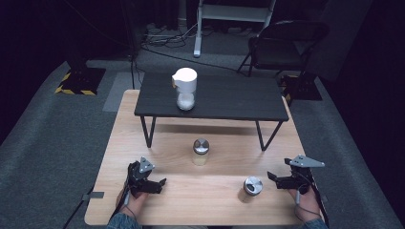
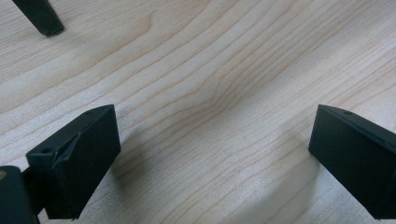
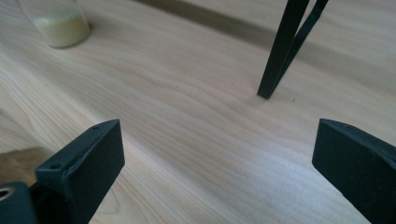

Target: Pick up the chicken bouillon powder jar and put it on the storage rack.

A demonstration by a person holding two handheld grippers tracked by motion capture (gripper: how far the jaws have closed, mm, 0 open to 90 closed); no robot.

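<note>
Two small glass shakers with metal lids stand on the light wooden table [image 1: 143, 210]: one in the middle [image 1: 201, 151], holding pale yellowish powder [image 3: 60, 25], and one at the front right [image 1: 252, 187]. A white container [image 1: 185, 88] with white contents sits on a low black shelf [image 1: 229, 98] at the back. My left gripper [image 1: 161, 185] rests at the front left, open, with bare wood between its jaws [image 2: 212, 149]. My right gripper [image 1: 272, 180] is at the front right, just right of the nearer shaker, open and holding nothing [image 3: 217, 158].
The black shelf stands on thin angled legs [image 3: 280, 56], [image 2: 39, 18] over the back half of the table. Beyond the table are grey carpet, a folding chair [image 1: 286, 45] and cables on the floor.
</note>
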